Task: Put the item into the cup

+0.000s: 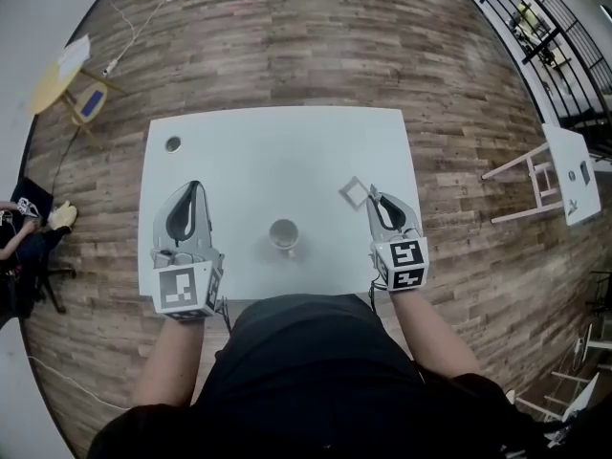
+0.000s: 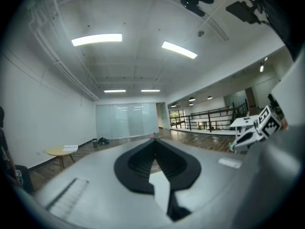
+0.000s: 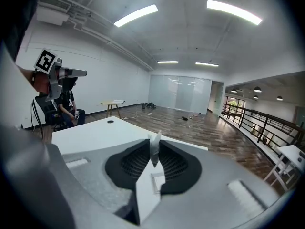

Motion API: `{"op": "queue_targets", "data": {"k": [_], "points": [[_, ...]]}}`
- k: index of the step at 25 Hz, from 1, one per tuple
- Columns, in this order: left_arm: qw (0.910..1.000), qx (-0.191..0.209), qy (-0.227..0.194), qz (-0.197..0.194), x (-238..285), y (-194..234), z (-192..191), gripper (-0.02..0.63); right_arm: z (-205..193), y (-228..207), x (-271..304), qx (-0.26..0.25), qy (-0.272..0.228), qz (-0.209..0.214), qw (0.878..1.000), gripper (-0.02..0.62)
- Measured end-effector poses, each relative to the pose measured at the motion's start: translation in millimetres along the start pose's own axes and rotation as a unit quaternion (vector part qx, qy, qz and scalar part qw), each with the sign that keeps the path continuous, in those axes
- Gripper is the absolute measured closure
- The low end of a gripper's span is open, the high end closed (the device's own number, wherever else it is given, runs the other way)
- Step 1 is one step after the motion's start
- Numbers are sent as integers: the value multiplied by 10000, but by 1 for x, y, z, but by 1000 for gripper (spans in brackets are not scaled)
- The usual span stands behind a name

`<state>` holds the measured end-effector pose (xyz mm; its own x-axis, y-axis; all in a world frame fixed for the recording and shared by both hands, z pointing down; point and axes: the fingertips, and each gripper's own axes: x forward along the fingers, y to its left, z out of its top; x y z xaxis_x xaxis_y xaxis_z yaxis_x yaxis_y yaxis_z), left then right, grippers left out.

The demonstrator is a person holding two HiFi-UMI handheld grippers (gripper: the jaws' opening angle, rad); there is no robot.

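Observation:
A small white cup (image 1: pixel 283 234) stands upright near the front middle of the white table (image 1: pixel 258 151). My right gripper (image 1: pixel 372 192) hovers to the right of the cup, shut on the edge of a small square clear packet (image 1: pixel 354 192) that sticks out to its left. In the right gripper view the packet (image 3: pixel 154 149) shows as a thin pale sliver pinched between the dark pads. My left gripper (image 1: pixel 195 185) is left of the cup; in its own view the jaws (image 2: pixel 153 140) meet with nothing between them.
A round cable hole (image 1: pixel 173 144) sits at the table's far left corner. On the wooden floor are a small yellow table (image 1: pixel 57 79) at far left, a white stand (image 1: pixel 564 175) at right, and a seated person (image 1: pixel 19 228) at the left edge.

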<state>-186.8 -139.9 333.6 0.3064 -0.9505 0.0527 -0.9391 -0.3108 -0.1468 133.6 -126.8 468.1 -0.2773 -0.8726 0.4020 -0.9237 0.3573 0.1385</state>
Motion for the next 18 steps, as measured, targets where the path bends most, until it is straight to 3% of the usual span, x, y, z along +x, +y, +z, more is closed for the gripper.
{"op": "queue_targets", "data": {"k": [8, 18], "points": [[9992, -210, 94, 315, -19, 12, -2, 598, 1, 27, 11, 104, 2, 523, 9986, 531], [9971, -67, 176, 741, -45, 33, -10, 598, 21, 73, 24, -177, -282, 1233, 9918, 531]]}}
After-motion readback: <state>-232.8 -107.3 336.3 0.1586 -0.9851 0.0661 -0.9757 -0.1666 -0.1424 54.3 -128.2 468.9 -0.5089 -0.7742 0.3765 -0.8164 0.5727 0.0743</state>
